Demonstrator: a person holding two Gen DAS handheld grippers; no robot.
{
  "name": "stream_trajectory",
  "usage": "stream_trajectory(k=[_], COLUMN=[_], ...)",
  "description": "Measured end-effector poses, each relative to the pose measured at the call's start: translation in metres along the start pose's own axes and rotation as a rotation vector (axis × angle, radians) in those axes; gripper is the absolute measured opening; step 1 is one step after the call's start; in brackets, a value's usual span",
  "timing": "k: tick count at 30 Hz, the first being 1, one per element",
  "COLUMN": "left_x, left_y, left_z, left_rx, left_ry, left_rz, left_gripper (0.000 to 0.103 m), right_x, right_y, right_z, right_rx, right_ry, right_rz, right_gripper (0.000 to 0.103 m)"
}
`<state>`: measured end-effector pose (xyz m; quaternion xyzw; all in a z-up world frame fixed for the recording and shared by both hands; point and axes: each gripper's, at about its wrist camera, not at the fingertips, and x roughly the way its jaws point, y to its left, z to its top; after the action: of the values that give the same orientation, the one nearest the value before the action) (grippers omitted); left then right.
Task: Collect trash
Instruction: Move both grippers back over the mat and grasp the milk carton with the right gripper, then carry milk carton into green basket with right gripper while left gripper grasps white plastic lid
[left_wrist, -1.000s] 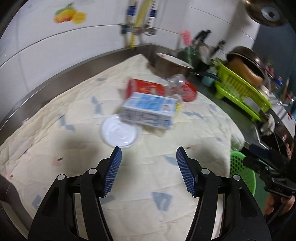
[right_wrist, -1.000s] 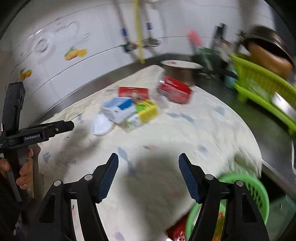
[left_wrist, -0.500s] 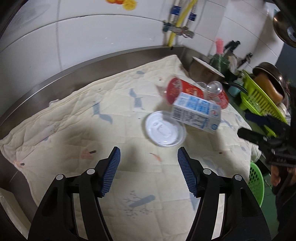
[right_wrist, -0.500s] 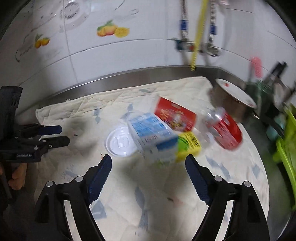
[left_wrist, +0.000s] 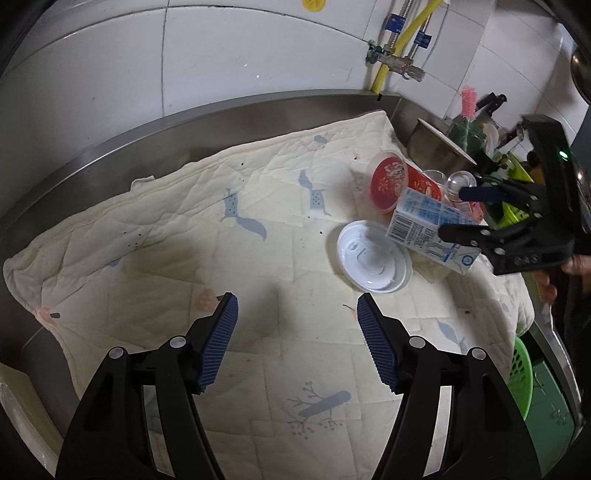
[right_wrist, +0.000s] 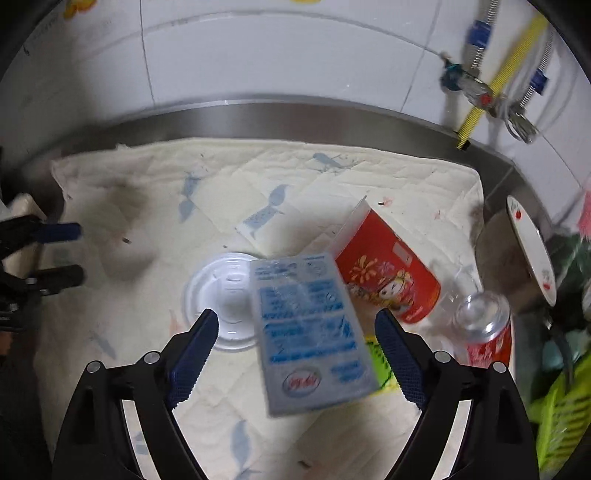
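Note:
Trash lies on a cream quilted cloth (left_wrist: 207, 236): a blue-and-white milk carton (right_wrist: 310, 332), a white plastic lid (right_wrist: 221, 295), a red paper cup on its side (right_wrist: 384, 273), a clear bottle with a red label (right_wrist: 487, 328) and a yellow-green wrapper (right_wrist: 380, 362). My right gripper (right_wrist: 295, 332) is open, its fingers either side of the carton without touching it; it also shows in the left wrist view (left_wrist: 476, 214). My left gripper (left_wrist: 295, 325) is open and empty above bare cloth, short of the lid (left_wrist: 373, 254) and carton (left_wrist: 428, 229).
A steel counter rim (left_wrist: 184, 129) and tiled wall run behind the cloth. A steel bowl (left_wrist: 436, 147), a plate (right_wrist: 532, 243) and a lime dish rack (right_wrist: 561, 398) stand at the right. A green basket (left_wrist: 521, 373) sits below the counter's right edge.
My right gripper has moved in over the trash until the carton lies between its open fingers. My left gripper has drawn back and leftward, away from the lid.

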<state>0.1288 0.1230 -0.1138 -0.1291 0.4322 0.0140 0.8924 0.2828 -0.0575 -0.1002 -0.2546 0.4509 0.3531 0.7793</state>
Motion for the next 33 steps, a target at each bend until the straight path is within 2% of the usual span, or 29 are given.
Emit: stream_trajectory(k=[8,10,12,14,19,24,26,30,33], left_x=[0.008,0.009,0.010,0.012,0.019,0.034,0.041,0.063,0.080], left_y=[-0.003,-0.005,-0.007,-0.009,-0.017,-0.024,-0.028,-0.035,-0.039], left_z=[-0.001,0.000,0.001,0.002,0.005,0.014,0.020,0.028,0.033], left_rx=[0.008,0.014,0.019,0.027,0.046,0.053,0.056,0.058,0.063], left_ry=[0.016,0.017,0.017,0.017,0.025,0.036,0.043,0.073,0.092], left_rz=[-0.008,-0.010,-0.013,-0.013,-0.012,-0.022,-0.039,-0.049,-0.059], left_gripper=[0.068,0.068,0.068,0.068,0.068,0.066,0.058,0.054,0.046], right_x=[0.026,0.030,0.034,0.036,0.024,-0.006,-0.023,-0.052,-0.072], right_y=[-0.008,-0.009,-0.009,-0.009,-0.007,-0.009,-0.008,-0.008,-0.009], right_z=[0.011,0.012,0.012,0.012,0.007,-0.008,-0.021,-0.048,-0.073], right_rx=[-0.035,-0.029,-0.018,-0.016,0.010,0.077,0.105,0.171,0.227], right_ry=[0.082,0.091,0.104,0.110,0.069,-0.002,-0.034,-0.092,-0.132], right_rz=[0.019,0.025,0.044,0.047,0.049,0.033,0.009,-0.029,-0.050], right_gripper=[0.083,0.079,0.067,0.065,0.064,0.064,0.064,0.064,0.064])
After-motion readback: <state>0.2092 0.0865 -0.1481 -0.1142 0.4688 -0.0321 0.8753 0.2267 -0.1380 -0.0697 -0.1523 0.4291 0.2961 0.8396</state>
